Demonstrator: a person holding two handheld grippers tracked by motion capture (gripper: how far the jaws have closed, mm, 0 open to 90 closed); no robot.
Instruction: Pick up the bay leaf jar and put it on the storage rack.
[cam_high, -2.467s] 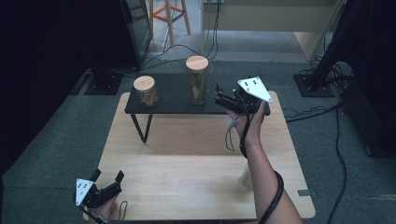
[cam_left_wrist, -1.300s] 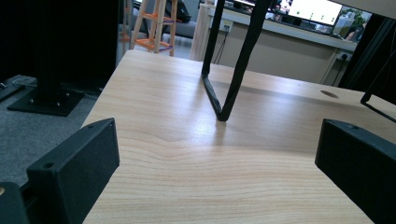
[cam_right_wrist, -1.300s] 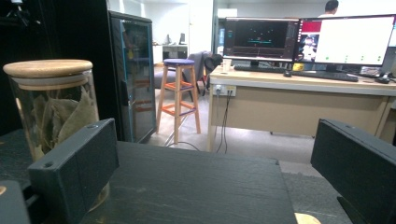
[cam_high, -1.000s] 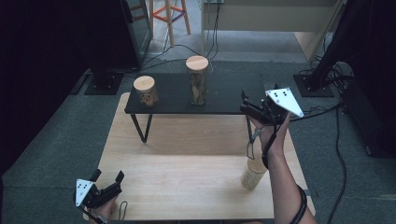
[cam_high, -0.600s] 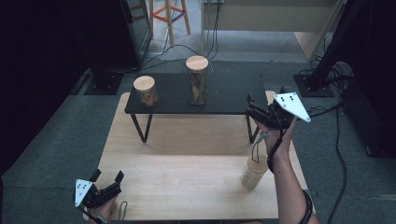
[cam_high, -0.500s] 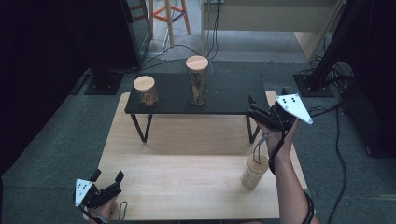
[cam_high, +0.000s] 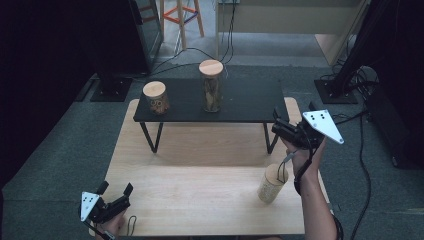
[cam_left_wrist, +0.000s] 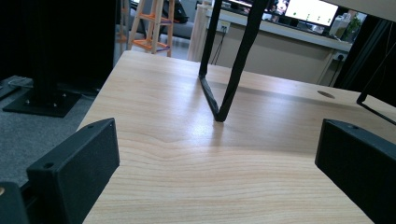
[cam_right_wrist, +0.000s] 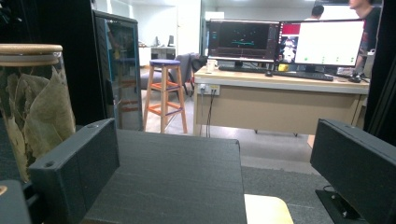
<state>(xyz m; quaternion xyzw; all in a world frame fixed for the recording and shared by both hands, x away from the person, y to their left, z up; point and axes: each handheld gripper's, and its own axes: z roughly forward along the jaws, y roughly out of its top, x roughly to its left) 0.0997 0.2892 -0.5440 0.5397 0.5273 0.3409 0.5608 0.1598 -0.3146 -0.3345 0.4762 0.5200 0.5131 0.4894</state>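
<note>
Here the right gripper (cam_high: 280, 129) is held open and empty beside the black shelf (cam_high: 240, 102), above a cork-lidded jar (cam_high: 271, 183); the left gripper (cam_high: 116, 196) is rested open on the bench (cam_high: 200, 185).

My right gripper (cam_high: 287, 131) is black with a pale grey three-cornered plate dotted in black, and just beyond its jaws lies the matt black shelf (cam_high: 240, 102), where the tall clear jar (cam_high: 211, 86) to the jaws' left shows dull olive-brown leaves under a light wooden lid. The short jar (cam_high: 156, 97) farther left has the same pale wood lid over a brown speckled filling (too small to tell the pattern), and the jar (cam_high: 271, 183) just below my right hand is tan throughout. My left gripper (cam_high: 114, 197) is black too, resting over the light honey-coloured table (cam_left_wrist: 196, 158) with its fine wavy grain.
</note>
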